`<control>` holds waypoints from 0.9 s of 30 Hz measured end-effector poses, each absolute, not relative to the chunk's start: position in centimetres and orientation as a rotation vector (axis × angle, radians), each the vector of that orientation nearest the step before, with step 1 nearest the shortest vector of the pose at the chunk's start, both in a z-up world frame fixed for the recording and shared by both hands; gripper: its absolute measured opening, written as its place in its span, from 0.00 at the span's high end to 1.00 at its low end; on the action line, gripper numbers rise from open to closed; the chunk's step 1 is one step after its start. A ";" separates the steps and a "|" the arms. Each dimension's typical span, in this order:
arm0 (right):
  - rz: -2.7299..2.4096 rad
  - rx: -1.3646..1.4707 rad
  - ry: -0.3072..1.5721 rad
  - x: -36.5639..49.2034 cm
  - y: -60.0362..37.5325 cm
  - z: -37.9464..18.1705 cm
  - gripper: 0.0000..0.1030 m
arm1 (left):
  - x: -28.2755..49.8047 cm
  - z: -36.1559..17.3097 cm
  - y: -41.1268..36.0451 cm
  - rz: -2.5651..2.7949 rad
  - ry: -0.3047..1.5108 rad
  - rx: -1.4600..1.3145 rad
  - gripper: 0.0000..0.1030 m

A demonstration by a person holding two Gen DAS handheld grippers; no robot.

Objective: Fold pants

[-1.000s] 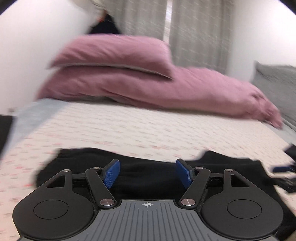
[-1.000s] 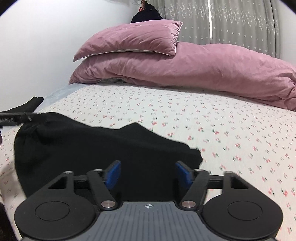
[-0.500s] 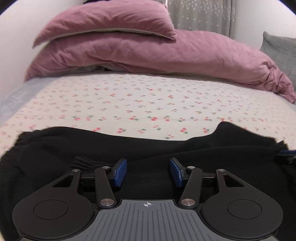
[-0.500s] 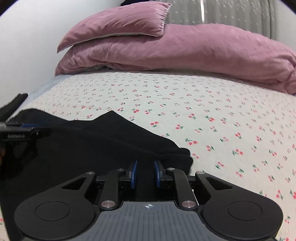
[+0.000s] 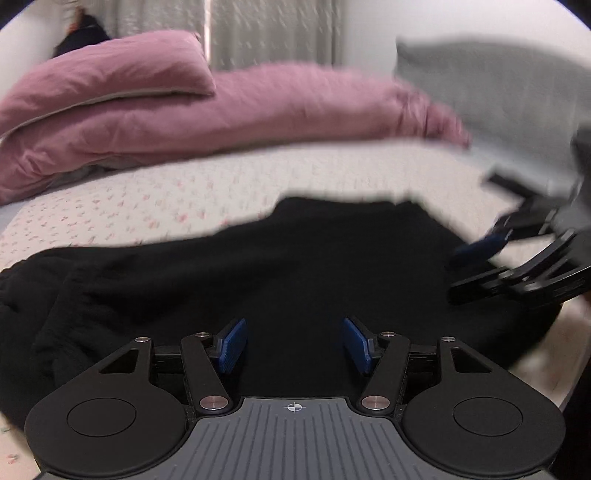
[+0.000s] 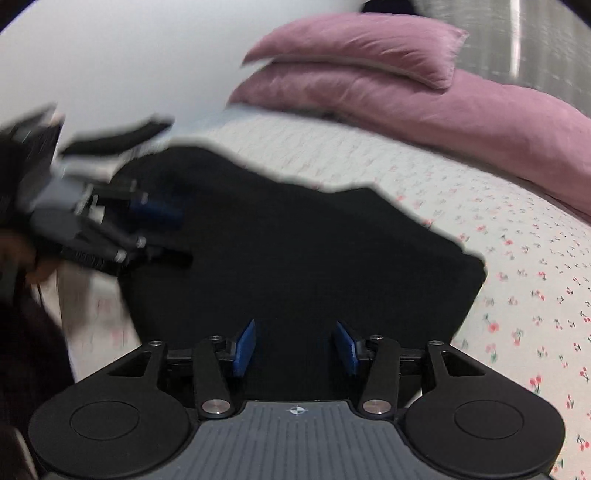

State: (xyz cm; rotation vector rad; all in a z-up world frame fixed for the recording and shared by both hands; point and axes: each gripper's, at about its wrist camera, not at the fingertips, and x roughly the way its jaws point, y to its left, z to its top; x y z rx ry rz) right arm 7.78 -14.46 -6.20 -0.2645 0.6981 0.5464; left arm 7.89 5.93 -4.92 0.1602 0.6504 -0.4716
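Left wrist view
Left gripper (image 5: 294,347): jaws spread wide, nothing between the blue pads (image 5: 232,345); it sits over the near part of the pants.
Pants (image 5: 280,266): black cloth lying in a broad bundle on the bed sheet (image 5: 207,188), across the lower half of the view; bunched and wrinkled at the left end, flatter toward the right.
Right gripper (image 5: 480,254): seen blurred at the right edge, over the right end of the pants; finger spacing cannot be told from this view.
Pink pillow (image 5: 110,70): lies on top of the pink duvet (image 5: 258,107) at the far end of the bed.
Grey pillow (image 5: 491,85): at the far right, beside the duvet.
Curtain (image 5: 269,33): grey, behind the bedding.

Right wrist view
Right gripper (image 6: 295,347): jaws spread apart, nothing between the blue pads (image 6: 244,349); it sits over the near edge of the pants.
Pants (image 6: 295,251): black, lying as a wide folded slab on the bed sheet (image 6: 517,277), with an uneven far edge and a squared right corner.
Left gripper (image 6: 159,218): blurred, at the left side over the left part of the pants; contact with the cloth cannot be told.
Bed sheet pattern: white with small red cherries.
Pink pillow (image 6: 369,44): stacked on the pink duvet (image 6: 461,110) at the head of the bed.
Wall (image 6: 129,55): plain white, at the upper left.
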 end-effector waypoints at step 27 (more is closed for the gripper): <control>0.594 0.675 1.062 6.5 -24.9 -8.4 0.74 | 2.3 -4.3 0.1 -0.824 0.524 0.207 0.30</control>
